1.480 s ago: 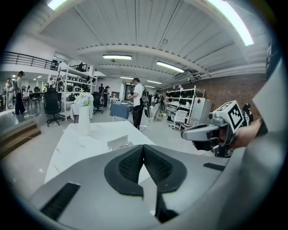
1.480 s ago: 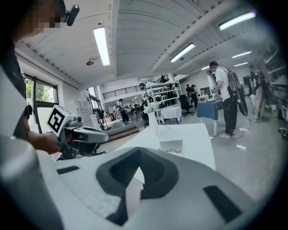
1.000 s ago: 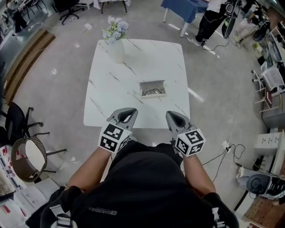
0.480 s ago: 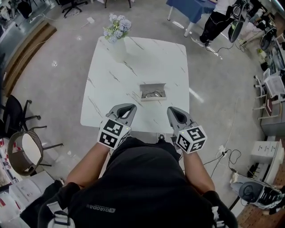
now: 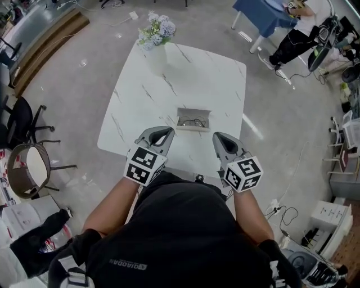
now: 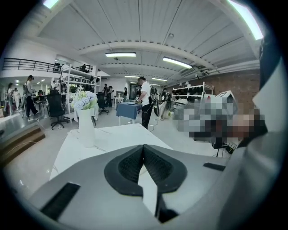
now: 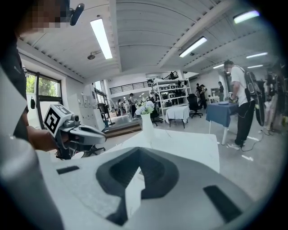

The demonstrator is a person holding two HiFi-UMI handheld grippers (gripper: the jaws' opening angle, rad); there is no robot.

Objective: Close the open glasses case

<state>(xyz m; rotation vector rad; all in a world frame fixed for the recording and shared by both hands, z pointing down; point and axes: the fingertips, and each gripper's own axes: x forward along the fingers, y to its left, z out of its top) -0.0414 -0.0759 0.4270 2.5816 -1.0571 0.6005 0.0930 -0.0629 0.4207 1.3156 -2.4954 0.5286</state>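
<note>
Head view: the open glasses case point(image 5: 194, 120) is seen lying near the middle of the white marbled table point(image 5: 140, 107), with glasses point(image 5: 193, 121) seen inside it; a white vase point(image 5: 159, 55) with flowers is placed at the far left corner, well apart from the case. The left gripper point(image 5: 162, 134) and right gripper point(image 5: 220, 139) are held over the near part of the table, one to each side of the case and short of it, neither touching it. A black chair point(image 5: 19, 118) is seen on the floor at left, and a person point(image 5: 295, 39) beside a blue table point(image 5: 261, 11) at far right. Left gripper view: the jaws are brought together tip to tip, nothing gripped; the vase point(image 6: 85, 130) is seen beyond on the table, a person point(image 6: 146, 105) standing further back. Right gripper view: the jaws are likewise closed on nothing; the left gripper point(image 7: 96, 134) is seen at left, the vase point(image 7: 146, 122) beyond; the case is not made out in either gripper view
</note>
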